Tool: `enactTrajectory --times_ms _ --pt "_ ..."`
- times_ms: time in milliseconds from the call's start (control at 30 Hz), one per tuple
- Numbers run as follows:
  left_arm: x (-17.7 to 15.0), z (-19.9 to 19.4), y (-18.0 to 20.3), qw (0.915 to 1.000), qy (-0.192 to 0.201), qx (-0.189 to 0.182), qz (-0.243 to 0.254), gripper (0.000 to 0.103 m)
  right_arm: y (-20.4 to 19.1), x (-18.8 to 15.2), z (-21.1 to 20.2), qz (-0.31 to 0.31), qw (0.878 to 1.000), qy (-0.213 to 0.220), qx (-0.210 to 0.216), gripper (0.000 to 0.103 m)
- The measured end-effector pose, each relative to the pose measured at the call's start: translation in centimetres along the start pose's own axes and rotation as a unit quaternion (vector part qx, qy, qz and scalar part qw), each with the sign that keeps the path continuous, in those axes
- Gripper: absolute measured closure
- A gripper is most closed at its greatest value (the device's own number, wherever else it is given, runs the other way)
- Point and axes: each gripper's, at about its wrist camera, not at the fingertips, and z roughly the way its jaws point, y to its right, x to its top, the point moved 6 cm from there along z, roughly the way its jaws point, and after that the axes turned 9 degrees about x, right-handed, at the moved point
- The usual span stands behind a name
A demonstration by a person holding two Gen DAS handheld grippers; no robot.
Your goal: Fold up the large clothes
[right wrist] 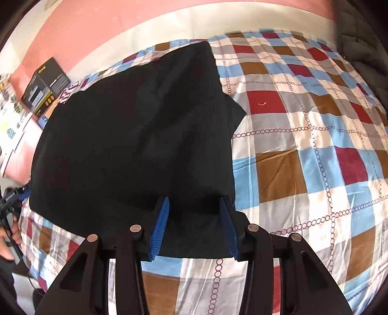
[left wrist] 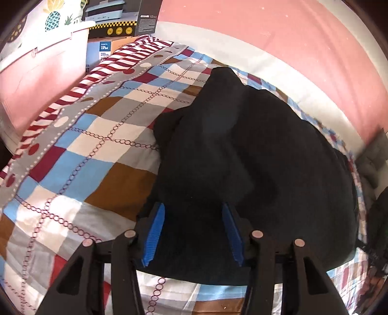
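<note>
A large black garment (left wrist: 242, 155) lies spread on a checkered bedsheet (left wrist: 97, 150). In the left wrist view it is rumpled, with folds rising toward the far end. My left gripper (left wrist: 192, 208) is open, its blue pads straddling the garment's near edge. In the right wrist view the garment (right wrist: 135, 135) lies flatter, with a sleeve-like flap sticking out at its right side (right wrist: 236, 111). My right gripper (right wrist: 194, 201) is open over the garment's near right corner. The left gripper shows at the far left of the right wrist view (right wrist: 14, 196).
The bed (right wrist: 303, 145) stands against a pink wall (left wrist: 278, 31). Cardboard boxes (left wrist: 121, 19) and a pink storage bin (left wrist: 36, 63) stand past the bed's left end. A grey quilted item (right wrist: 359, 41) lies at the far right. The sheet right of the garment is bare.
</note>
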Motion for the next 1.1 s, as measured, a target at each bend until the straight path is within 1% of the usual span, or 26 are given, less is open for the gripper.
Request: enactTrajectory --times_ms 33,100,133,267,333,400,500,567,600,667,733,833,967,1100 --pt "-0.1 -0.4 0.0 1.0 -0.005 0.009 0.001 0.051 -0.1 0.1 -0.4 0.004 1.0 -0.002 -0.003 0.059" --pt "-0.7 -1.8 0.2 0.9999 -0.007 0.008 0.005 0.053 -0.5 -0.3 -1.5 0.008 1.0 -0.002 0.002 0.059" --pt "-1.1 -2.9 0.3 0.9999 -0.003 0.006 0.007 0.053 -1.1 -0.7 -2.7 0.005 1.0 0.005 0.013 0.059" --pt "-3.4 -8.0 1.5 0.9992 0.027 0.004 0.029 0.053 -3.3 -2.9 -6.2 -0.021 1.0 0.021 0.01 0.059" --pt "-4.7 -10.8 2.4 0.9982 0.041 0.007 0.042 0.052 -4.4 -4.2 -7.9 -0.023 0.999 0.028 0.018 0.059" --pt "-6.3 -13.3 3.3 0.9972 0.045 0.009 0.059 0.052 -5.8 -5.9 -9.8 -0.026 0.999 0.031 0.026 0.059" --pt "-8.5 -16.1 4.0 0.9975 0.041 -0.009 0.056 0.052 -7.5 -7.6 -11.8 -0.042 0.998 0.04 0.021 0.059" --pt "-10.0 -17.9 4.4 0.9973 0.043 -0.011 0.059 0.052 -8.6 -8.6 -13.1 -0.058 0.997 0.048 0.019 0.053" --pt "-10.6 -18.6 4.7 0.997 0.045 -0.01 0.061 0.051 -9.2 -9.1 -13.7 -0.065 0.996 0.052 0.018 0.046" --pt "-12.0 -20.2 5.0 0.9961 0.05 -0.003 0.073 0.051 -10.5 -10.0 -15.0 -0.085 0.994 0.062 0.017 0.044" --pt "-13.0 -21.4 5.1 0.9953 0.056 0.004 0.079 0.051 -11.8 -11.0 -16.0 -0.105 0.992 0.068 0.015 0.044" --pt "-14.5 -22.9 5.2 0.9952 0.059 0.003 0.077 0.051 -13.5 -12.6 -17.2 -0.134 0.988 0.078 0.012 0.044" --pt "-16.0 -24.2 5.4 0.9949 0.066 0.013 0.076 0.051 -14.3 -14.1 -17.7 -0.139 0.987 0.082 0.01 0.044" --pt "-17.1 -24.5 6.0 0.9945 0.064 0.009 0.082 0.051 -14.1 -15.0 -17.7 -0.132 0.988 0.084 0.007 0.044"
